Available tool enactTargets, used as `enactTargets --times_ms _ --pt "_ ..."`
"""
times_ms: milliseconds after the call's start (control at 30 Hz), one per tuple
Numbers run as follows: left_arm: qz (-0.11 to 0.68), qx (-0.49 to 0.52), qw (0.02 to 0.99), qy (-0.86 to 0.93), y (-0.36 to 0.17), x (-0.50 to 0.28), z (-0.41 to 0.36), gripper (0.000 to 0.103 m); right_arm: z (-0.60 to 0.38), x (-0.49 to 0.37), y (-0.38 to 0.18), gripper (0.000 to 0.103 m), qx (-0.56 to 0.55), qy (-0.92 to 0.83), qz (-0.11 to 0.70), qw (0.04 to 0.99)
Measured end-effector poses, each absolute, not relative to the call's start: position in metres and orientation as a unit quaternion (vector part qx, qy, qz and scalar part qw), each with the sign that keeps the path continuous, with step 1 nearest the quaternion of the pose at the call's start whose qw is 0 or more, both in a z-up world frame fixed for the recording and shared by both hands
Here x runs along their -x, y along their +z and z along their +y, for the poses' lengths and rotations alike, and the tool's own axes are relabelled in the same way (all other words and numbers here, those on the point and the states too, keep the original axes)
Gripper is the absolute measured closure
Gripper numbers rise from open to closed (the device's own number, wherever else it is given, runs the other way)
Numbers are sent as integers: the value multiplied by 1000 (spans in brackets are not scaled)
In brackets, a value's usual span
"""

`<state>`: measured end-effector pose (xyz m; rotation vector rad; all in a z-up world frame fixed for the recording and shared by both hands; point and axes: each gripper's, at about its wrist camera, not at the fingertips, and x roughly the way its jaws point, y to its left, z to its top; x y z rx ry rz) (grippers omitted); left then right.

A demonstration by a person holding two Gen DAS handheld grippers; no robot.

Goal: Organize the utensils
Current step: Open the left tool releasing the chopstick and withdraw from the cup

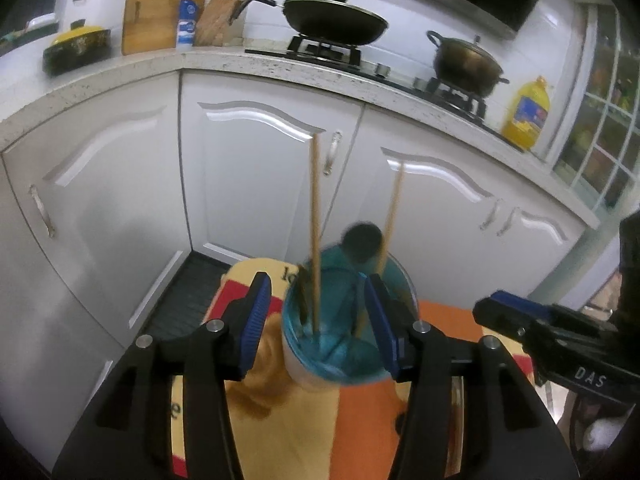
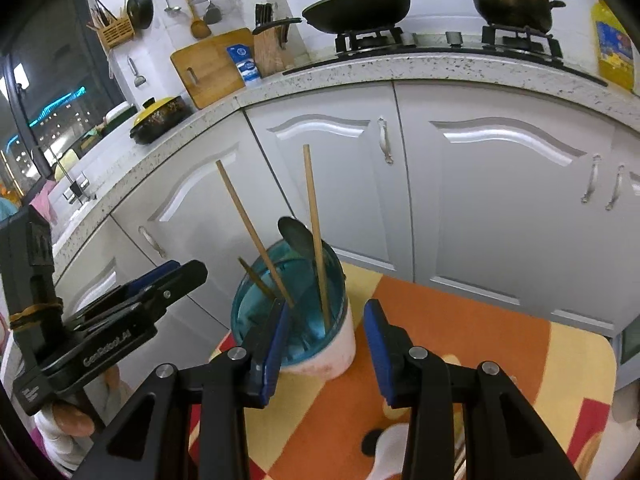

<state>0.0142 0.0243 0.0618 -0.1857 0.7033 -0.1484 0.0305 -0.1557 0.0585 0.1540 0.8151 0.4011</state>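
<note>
A white utensil holder point(image 1: 308, 372) with a clear blue liner stands on the table. In it stand two long wooden chopsticks point(image 1: 316, 220), a dark spoon point(image 1: 362, 244) and a shorter dark stick. My left gripper point(image 1: 318, 324) is open, its blue pads either side of the holder's near rim without pressing it. In the right wrist view the holder point(image 2: 340, 352), chopsticks point(image 2: 314, 232) and spoon point(image 2: 296, 236) sit just beyond my right gripper point(image 2: 326, 346), which is open and empty. Each gripper also shows from the side in the other's view: the right gripper point(image 1: 492, 308) and the left gripper point(image 2: 184, 276).
The table wears an orange and yellow cartoon cloth point(image 2: 460, 320). White cabinet doors point(image 1: 260, 160) stand close behind it. The speckled counter point(image 1: 224, 62) carries a wok point(image 1: 332, 20), a pot point(image 1: 464, 64), a yellow oil bottle point(image 1: 526, 114), a cutting board point(image 1: 160, 16) and a knife block.
</note>
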Motion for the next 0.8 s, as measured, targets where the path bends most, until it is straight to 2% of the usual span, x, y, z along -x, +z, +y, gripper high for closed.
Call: enactTargets --times_ms 333,800 --pt "357 78 924 -116 62 28 -12 53 -193 16 60 65 -73 155 392 904" --pt "392 62 905 -153 54 48 -52 52 -252 65 46 65 -94 107 396 907"
